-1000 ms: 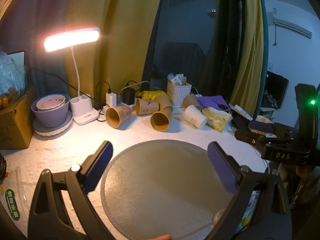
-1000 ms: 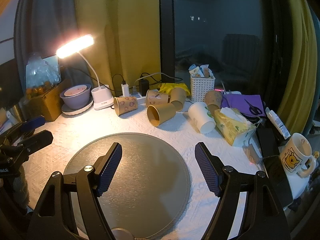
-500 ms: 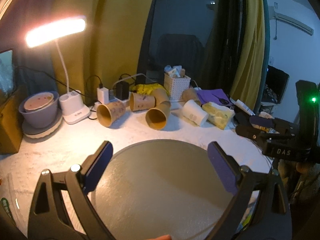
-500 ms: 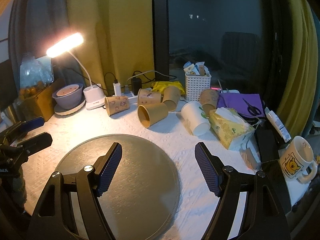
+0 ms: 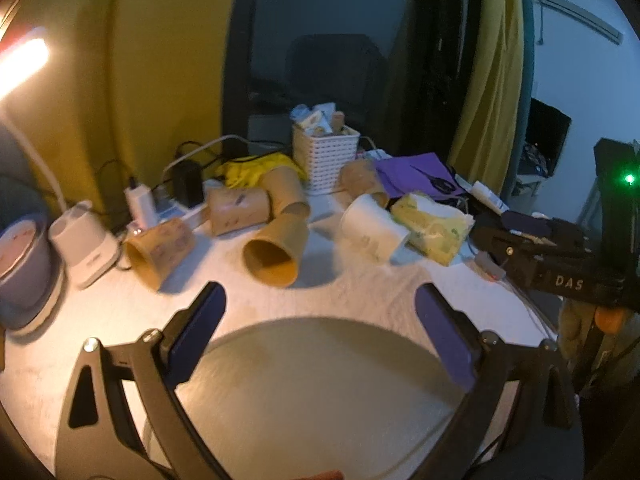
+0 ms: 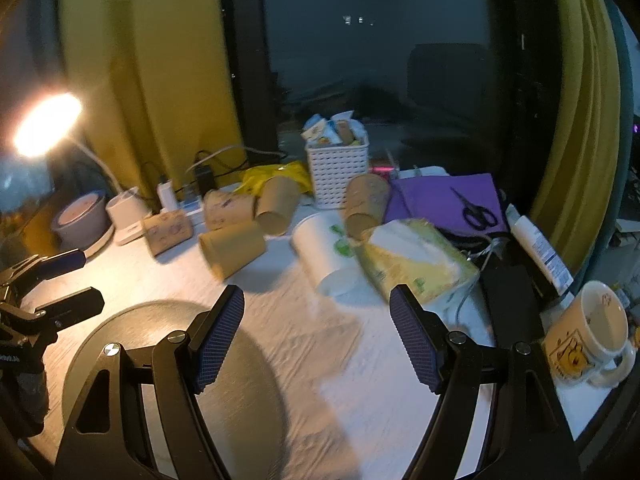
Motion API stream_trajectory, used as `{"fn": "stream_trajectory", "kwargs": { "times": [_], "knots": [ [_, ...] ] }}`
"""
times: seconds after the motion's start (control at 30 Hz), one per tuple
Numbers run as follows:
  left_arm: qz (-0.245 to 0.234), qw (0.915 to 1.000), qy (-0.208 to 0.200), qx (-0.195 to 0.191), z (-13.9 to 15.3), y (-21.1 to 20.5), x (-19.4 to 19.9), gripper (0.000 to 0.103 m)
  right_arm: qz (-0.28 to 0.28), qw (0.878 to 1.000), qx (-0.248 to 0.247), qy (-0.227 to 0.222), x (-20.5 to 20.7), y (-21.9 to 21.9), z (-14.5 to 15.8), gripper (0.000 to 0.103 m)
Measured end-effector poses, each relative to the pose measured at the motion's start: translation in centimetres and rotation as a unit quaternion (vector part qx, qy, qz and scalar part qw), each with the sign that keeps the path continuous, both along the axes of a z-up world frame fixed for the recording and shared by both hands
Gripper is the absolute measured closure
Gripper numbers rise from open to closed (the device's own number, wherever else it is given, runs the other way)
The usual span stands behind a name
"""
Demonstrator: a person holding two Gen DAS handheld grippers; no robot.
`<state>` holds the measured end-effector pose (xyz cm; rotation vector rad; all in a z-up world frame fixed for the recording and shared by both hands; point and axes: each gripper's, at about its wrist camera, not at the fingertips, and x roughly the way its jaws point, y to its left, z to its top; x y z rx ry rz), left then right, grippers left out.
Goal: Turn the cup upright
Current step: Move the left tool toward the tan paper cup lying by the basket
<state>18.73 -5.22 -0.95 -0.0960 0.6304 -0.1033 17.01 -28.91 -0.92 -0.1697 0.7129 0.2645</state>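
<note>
Several paper cups lie on their sides at the back of the table. A plain brown cup (image 5: 276, 252) (image 6: 232, 249) lies with its mouth toward me. A white cup (image 5: 374, 232) (image 6: 326, 252) lies to its right. Patterned brown cups (image 5: 160, 250) (image 6: 167, 232) lie to the left. My left gripper (image 5: 320, 328) is open and empty above the round grey mat (image 5: 320, 392). My right gripper (image 6: 316, 332) is open and empty, in front of the white cup.
A lit desk lamp (image 6: 44, 124), a bowl (image 6: 80, 216), a white basket (image 6: 338, 172), a tissue pack (image 6: 416, 260), scissors (image 6: 476, 210) on a purple folder and a mug (image 6: 588, 332) crowd the table's back and right. The mat (image 6: 168, 368) lies front left.
Both grippers have moved forward and to the right toward the cups, which now look larger. Both stay open.
</note>
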Motion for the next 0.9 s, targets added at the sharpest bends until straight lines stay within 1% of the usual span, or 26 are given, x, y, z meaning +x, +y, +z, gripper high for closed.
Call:
{"fn": "stream_trajectory", "kwargs": {
  "times": [0.17,0.37,0.6,0.73,0.83,0.9],
  "knots": [
    [-0.012,0.9999,0.009,0.008,0.0,-1.5,3.8,0.007,-0.009,1.000,0.001,0.001,2.9,-1.8,-0.3,0.025],
    [-0.033,0.9990,0.029,0.008,-0.3,-3.9,8.7,0.007,-0.025,1.000,-0.002,0.008,6.3,-3.8,-0.8,0.025],
    [-0.035,0.9983,0.047,0.006,-0.7,-5.8,15.1,0.007,-0.040,0.999,-0.005,0.008,9.7,-5.4,-1.2,0.025],
    [-0.027,0.9958,0.087,0.007,-1.4,-6.5,19.4,0.007,-0.051,0.999,-0.011,0.015,12.1,-5.9,-1.5,0.025],
    [-0.029,0.9928,0.116,0.000,-2.2,-7.3,22.9,0.007,-0.074,0.997,-0.016,0.027,14.5,-6.2,-1.6,0.025],
    [-0.030,0.9917,0.125,-0.004,-2.6,-7.5,24.5,0.007,-0.087,0.996,-0.022,0.027,16.0,-6.6,-1.6,0.025]
  ]
}}
